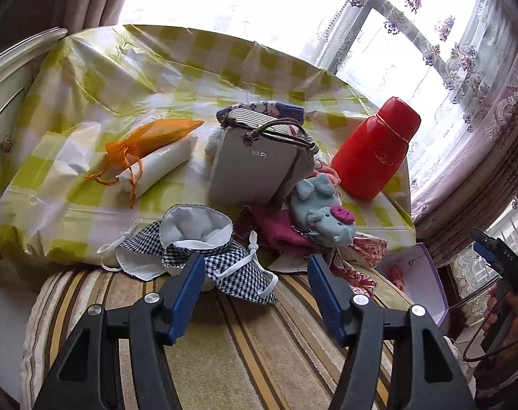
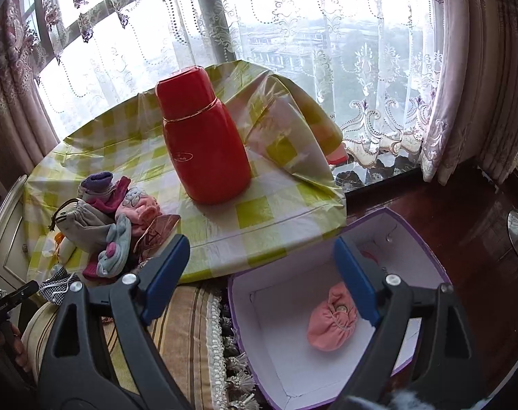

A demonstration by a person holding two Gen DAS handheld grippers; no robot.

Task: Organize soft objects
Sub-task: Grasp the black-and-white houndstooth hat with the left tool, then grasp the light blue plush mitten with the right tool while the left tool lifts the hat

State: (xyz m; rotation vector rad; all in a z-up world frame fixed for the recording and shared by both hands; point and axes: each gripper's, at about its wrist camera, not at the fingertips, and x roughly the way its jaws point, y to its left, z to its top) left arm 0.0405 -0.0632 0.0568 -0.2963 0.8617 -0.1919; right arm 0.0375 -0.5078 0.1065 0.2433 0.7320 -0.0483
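Note:
My left gripper [image 1: 257, 266] is open, empty, just short of a black-and-white houndstooth hat [image 1: 204, 253] on the striped cushion's edge. Behind it lie a grey-blue plush toy [image 1: 322, 215], a magenta knit piece [image 1: 279, 230], a grey drawstring pouch [image 1: 255, 167] and an orange mesh bag [image 1: 153, 136]. My right gripper [image 2: 260, 263] hangs open and empty over a purple-edged white box [image 2: 279, 352] holding a pink cloth pouch [image 2: 330, 321]. In the right wrist view the soft pile [image 2: 118, 225] sits left of the box on the table.
A red flask [image 1: 375, 150] [image 2: 204, 143] stands on the yellow-checked tablecloth [image 1: 122, 68]. A rolled white packet [image 1: 159, 167] lies under the orange bag. Lace curtains and a window sit behind; a white cabinet [image 1: 2, 102] is left. Dark wood floor [image 2: 464, 222] lies right of the box.

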